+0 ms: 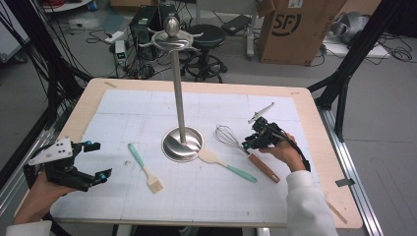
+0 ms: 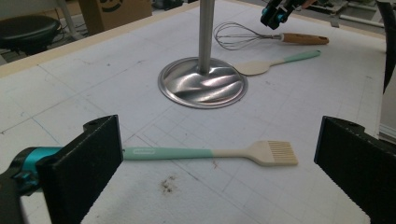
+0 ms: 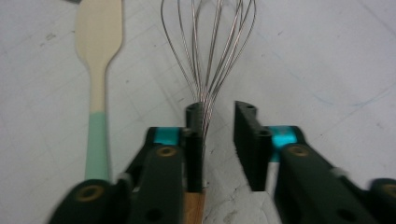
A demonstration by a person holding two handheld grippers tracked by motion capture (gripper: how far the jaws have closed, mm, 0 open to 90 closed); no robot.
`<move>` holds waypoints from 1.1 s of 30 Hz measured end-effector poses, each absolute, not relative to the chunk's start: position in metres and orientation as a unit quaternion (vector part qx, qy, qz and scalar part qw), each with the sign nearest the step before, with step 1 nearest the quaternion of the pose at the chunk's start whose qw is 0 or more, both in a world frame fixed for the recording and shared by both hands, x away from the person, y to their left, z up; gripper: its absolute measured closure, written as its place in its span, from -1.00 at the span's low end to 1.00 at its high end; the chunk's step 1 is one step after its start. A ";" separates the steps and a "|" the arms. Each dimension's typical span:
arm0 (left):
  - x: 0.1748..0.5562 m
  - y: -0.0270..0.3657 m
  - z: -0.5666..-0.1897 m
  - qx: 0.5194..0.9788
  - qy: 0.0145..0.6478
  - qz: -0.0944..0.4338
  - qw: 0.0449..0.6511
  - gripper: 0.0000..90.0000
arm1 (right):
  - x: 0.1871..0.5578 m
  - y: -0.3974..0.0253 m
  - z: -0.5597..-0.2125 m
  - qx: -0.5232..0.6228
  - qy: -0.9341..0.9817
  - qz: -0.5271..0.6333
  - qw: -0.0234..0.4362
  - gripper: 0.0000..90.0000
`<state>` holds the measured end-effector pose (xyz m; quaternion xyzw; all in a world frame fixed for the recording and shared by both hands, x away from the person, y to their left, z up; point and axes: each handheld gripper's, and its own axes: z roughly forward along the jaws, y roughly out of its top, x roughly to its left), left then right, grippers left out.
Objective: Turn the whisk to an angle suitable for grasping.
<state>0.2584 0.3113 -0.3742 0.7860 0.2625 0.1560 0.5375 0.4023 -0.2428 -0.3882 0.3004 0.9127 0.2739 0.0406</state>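
1. I see a pale wooden table (image 1: 314, 105) covered by a white gridded mat (image 1: 211, 191).
2. A polished steel utensil stand with a round base and tall post (image 1: 182, 142) is upright at the mat's centre.
3. A mint-handled silicone pastry brush (image 1: 144, 168) lies flat left of the stand base.
4. A cream-bladed spatula with a mint handle (image 1: 226, 164) lies right of the base, its blade end at the base rim.
5. A wire balloon whisk with a wooden handle (image 1: 246, 152) lies flat just beyond the spatula, wires pointing toward the stand.
6. My left gripper (image 1: 97, 161) is held at the mat's near left corner, jaws spread wide and empty; its own view shows the brush (image 2: 210, 153) on the mat between the jaws.
7. My right gripper (image 3: 218, 140) is down at the whisk (image 3: 210, 51) where wires meet handle. The jaws are narrowly parted: one pad lies against the wire neck, the other stands clear, so nothing is clamped.
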 end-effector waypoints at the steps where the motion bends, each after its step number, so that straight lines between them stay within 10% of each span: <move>1: 0.259 0.311 -0.374 0.787 0.262 0.157 0.537 -0.96 | 0.402 -0.244 -0.387 0.298 0.912 0.279 0.038 0.30; 10: 0.258 0.309 -0.372 0.787 0.257 0.155 0.539 -0.96 | 0.389 -0.249 -0.371 0.290 0.906 0.299 0.069 -0.99; 33: 0.256 0.308 -0.368 0.786 0.249 0.157 0.544 -0.96 | 0.359 -0.266 -0.366 0.292 0.917 0.256 0.093 -0.99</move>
